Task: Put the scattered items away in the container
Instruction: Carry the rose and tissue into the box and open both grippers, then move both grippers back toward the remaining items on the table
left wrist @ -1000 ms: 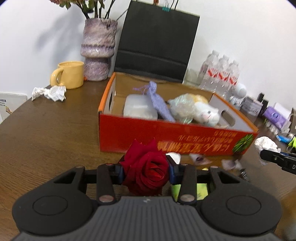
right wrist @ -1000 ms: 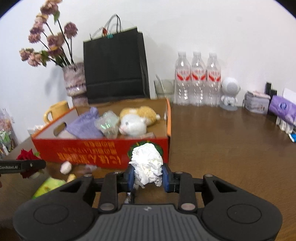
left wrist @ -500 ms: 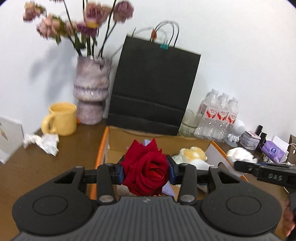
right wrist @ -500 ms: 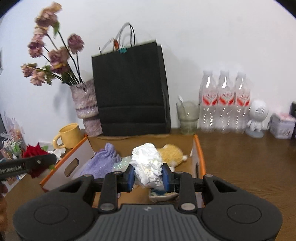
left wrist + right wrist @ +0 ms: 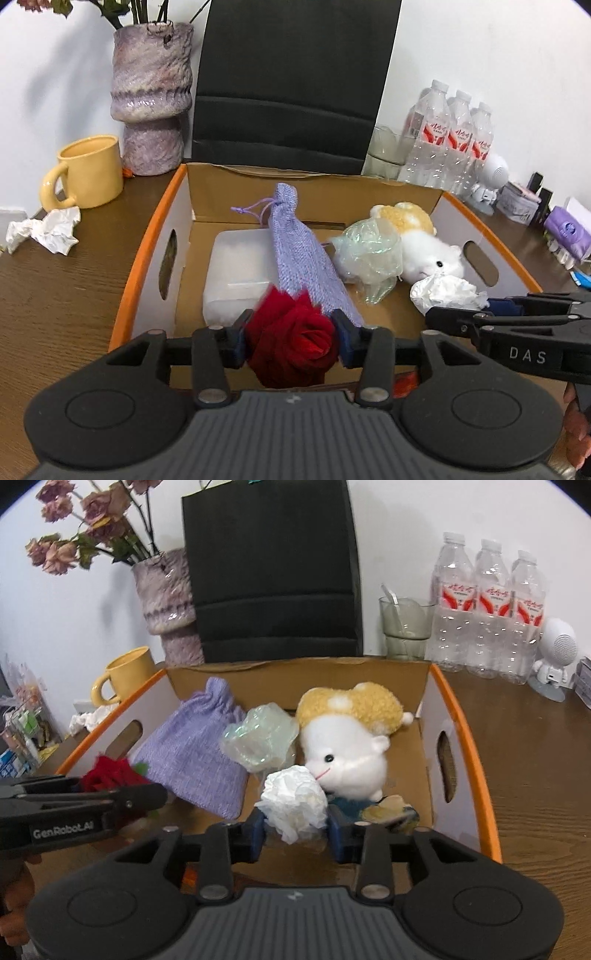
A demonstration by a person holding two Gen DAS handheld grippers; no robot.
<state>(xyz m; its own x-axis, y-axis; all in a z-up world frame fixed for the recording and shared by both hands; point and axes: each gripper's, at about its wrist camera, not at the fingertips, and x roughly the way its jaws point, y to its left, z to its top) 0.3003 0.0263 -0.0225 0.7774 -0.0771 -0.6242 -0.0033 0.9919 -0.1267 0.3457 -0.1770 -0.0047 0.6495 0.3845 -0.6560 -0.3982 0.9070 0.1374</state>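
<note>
My left gripper [image 5: 291, 341] is shut on a red rose [image 5: 291, 343] and holds it over the near left part of the orange cardboard box [image 5: 147, 254]. My right gripper [image 5: 295, 823] is shut on a crumpled white paper ball [image 5: 293, 801] over the box's near right part [image 5: 476, 775]. In the box lie a purple knitted pouch [image 5: 303, 258], a white plastic case [image 5: 236, 273], a crumpled clear wrapper [image 5: 369, 254] and a white and yellow plush toy [image 5: 351, 738]. The rose [image 5: 110, 771] and the paper ball [image 5: 443, 291] each show in the other wrist view.
A yellow mug [image 5: 88, 173], a purple vase [image 5: 151, 96] and a black paper bag [image 5: 291, 81] stand behind the box. Crumpled tissue [image 5: 44, 230] lies on the wooden table at the left. Water bottles [image 5: 487, 609], a glass [image 5: 404, 627] and a white robot figure [image 5: 554, 653] stand at the right.
Both grippers rose from the table in front of the box, moved forward, and now hold the rose and the paper ball low over the inside of the box.
</note>
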